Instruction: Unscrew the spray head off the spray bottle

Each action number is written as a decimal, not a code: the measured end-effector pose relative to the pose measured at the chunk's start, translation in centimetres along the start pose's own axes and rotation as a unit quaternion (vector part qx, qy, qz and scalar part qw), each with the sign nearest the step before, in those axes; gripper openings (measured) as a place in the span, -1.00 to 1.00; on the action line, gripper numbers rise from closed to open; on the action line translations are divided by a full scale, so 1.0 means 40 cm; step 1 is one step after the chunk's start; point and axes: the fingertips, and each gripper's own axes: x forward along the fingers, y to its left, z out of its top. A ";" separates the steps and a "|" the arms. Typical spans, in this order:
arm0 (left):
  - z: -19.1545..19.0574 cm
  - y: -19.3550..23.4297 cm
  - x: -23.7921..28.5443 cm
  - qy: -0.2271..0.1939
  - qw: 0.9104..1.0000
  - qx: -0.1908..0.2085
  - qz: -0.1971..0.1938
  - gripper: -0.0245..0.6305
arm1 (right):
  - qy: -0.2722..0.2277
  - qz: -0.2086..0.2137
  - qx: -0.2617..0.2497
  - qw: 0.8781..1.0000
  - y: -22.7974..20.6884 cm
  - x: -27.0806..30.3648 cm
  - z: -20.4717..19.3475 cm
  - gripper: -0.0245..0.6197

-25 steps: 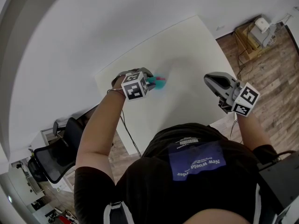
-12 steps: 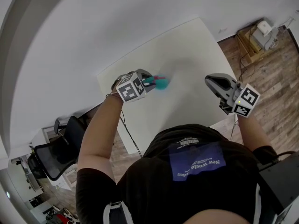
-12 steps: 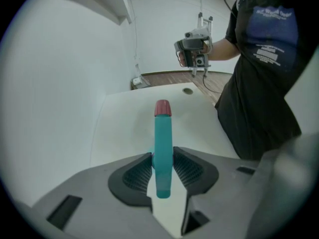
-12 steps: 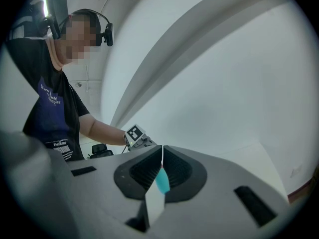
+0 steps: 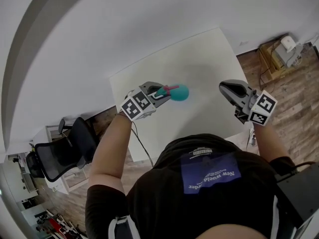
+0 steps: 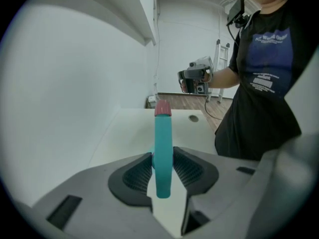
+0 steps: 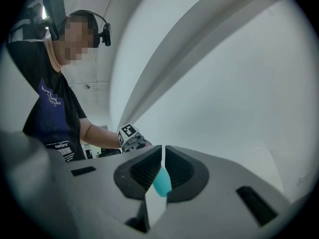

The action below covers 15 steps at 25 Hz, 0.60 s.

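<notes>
White table below. The left gripper clamps its half-closed jaws on a slim teal spray bottle, held in the air over the table's left part. The right gripper is shut, empty and well apart. Unscrewing likely not yet begun: the right gripper must open and take the small pink spray head.

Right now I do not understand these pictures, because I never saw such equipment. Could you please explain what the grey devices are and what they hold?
There is no robot: a person holds a hand-held gripper in each hand. One picture comes from a camera on the person's head, looking down; the other two come from cameras on the hand-held grippers. The left hand-held gripper clamps a teal spray bottle with a pink end, over a white table. The right hand-held gripper is shut and empty. Nothing else shows on the table.
</notes>
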 end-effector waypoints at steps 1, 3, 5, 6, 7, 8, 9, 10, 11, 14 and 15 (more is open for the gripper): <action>0.016 -0.006 -0.011 -0.016 1.000 -0.010 0.006 -0.49 | 0.001 0.006 -0.001 1.000 0.000 0.000 0.007 -0.93; 0.049 -0.017 -0.033 -0.048 0.998 -0.029 0.021 -0.49 | 0.003 0.016 -0.002 1.000 -0.002 -0.001 0.019 -0.93; 0.077 -0.032 -0.054 -0.080 0.995 -0.047 0.036 -0.49 | 0.007 0.027 -0.006 1.000 -0.002 -0.005 0.029 -0.93; 0.091 -0.042 -0.067 -0.097 0.993 -0.056 0.043 -0.49 | 0.008 0.032 -0.008 0.999 0.000 -0.005 0.035 -0.93; 0.104 -0.052 -0.082 -0.116 0.990 -0.066 0.049 -0.49 | 0.009 0.037 -0.009 0.999 0.003 -0.006 0.042 -0.93; 0.119 -0.062 -0.098 -0.136 0.986 -0.076 0.054 -0.49 | 0.010 0.042 -0.011 0.999 0.006 -0.005 0.050 -0.93; 0.133 -0.072 -0.115 -0.158 0.982 -0.088 0.059 -0.49 | 0.011 0.048 -0.012 0.999 0.008 -0.005 0.057 -0.93; 0.146 -0.081 -0.132 -0.181 0.976 -0.101 0.064 -0.49 | 0.013 0.054 -0.013 0.998 0.010 -0.004 0.064 -0.93; 0.157 -0.088 -0.149 -0.203 0.970 -0.113 0.069 -0.49 | 0.014 0.060 -0.015 0.998 0.011 -0.003 0.069 -0.93; 0.176 -0.110 -0.207 -0.266 0.950 -0.146 0.079 -0.49 | 0.020 0.084 -0.018 0.996 0.021 0.013 0.076 -0.93; 0.179 -0.116 -0.230 -0.286 0.942 -0.155 0.081 -0.49 | 0.020 0.092 -0.018 0.995 0.026 0.021 0.078 -0.93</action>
